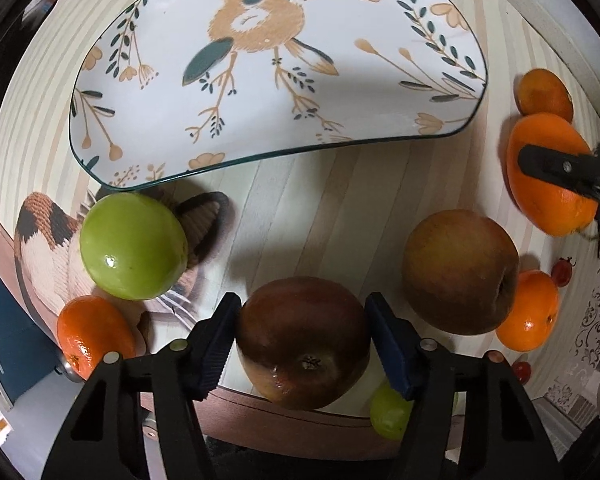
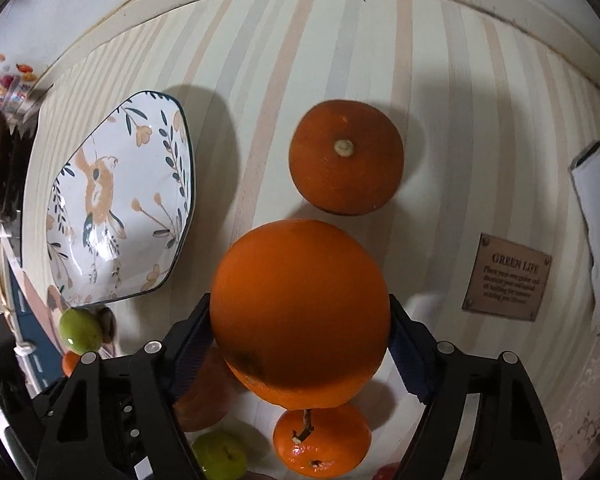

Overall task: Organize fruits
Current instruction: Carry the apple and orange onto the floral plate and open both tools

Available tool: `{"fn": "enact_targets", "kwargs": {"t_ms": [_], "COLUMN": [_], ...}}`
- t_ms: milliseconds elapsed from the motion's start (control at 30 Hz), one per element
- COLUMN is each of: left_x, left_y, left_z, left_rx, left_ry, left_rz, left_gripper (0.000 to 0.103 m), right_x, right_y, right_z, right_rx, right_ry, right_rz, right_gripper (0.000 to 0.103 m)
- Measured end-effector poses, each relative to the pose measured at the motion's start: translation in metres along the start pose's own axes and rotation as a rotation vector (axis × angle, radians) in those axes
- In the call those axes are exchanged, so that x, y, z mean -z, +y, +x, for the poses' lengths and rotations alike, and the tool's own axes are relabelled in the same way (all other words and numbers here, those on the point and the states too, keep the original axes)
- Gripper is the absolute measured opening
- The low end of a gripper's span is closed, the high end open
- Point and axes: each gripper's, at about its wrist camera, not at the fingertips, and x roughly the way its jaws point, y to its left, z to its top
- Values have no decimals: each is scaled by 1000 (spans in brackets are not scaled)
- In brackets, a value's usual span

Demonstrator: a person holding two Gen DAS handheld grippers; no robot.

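The left gripper [image 1: 303,350] points straight down over a striped tablecloth [image 1: 300,216], its two blue ribbed pads set on either side of a dark red apple [image 1: 303,342]; the pads sit right at the apple's flanks, the left one looking in contact while a sliver of gap may remain at the right, so a firm clamp cannot be confirmed. The apple rests on the cloth near the table's front edge. Just to its right lies a second, paler russet apple [image 1: 460,270], and a green apple [image 1: 134,246] sits to the left on a cat-shaped mat [image 1: 46,248], beside a small mandarin [image 1: 94,334]. Another mandarin [image 1: 530,311] touches the russet apple's right side, and a green grape [image 1: 390,412] shows partly behind the right finger. Beyond the fruit lies an empty white plate [image 1: 260,80] painted with a bird and sprigs. In the right wrist view the right gripper [image 2: 300,334] straddles a large orange [image 2: 300,312], its pads against the orange's sides, though whether they press it is hard to tell. A darker orange [image 2: 346,156] sits stem-up just beyond it, apart, and a stemmed mandarin [image 2: 322,440] lies below. A small brown label [image 2: 506,278] reading "Green Life" is on the cloth to the right.
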Motion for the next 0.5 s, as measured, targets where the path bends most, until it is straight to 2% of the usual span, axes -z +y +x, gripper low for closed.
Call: {"fn": "enact_targets", "kwargs": {"t_ms": [200, 367, 500], "left_x": [5, 1, -16], "left_y": [-20, -15, -2], "left_z": [-25, -66, -103], "left_rx": [12, 65, 105], "left_ry": [-40, -85, -143], "left_rz": [24, 7, -25], "left_gripper": [62, 62, 62], "right_x": [7, 10, 2], "right_y": [11, 29, 51], "right_z": [-3, -26, -53], "right_rx": [-2, -36, -81], "right_ry": [-3, -34, -73], "right_rz": [-15, -47, -94], "right_gripper": [81, 81, 81]}}
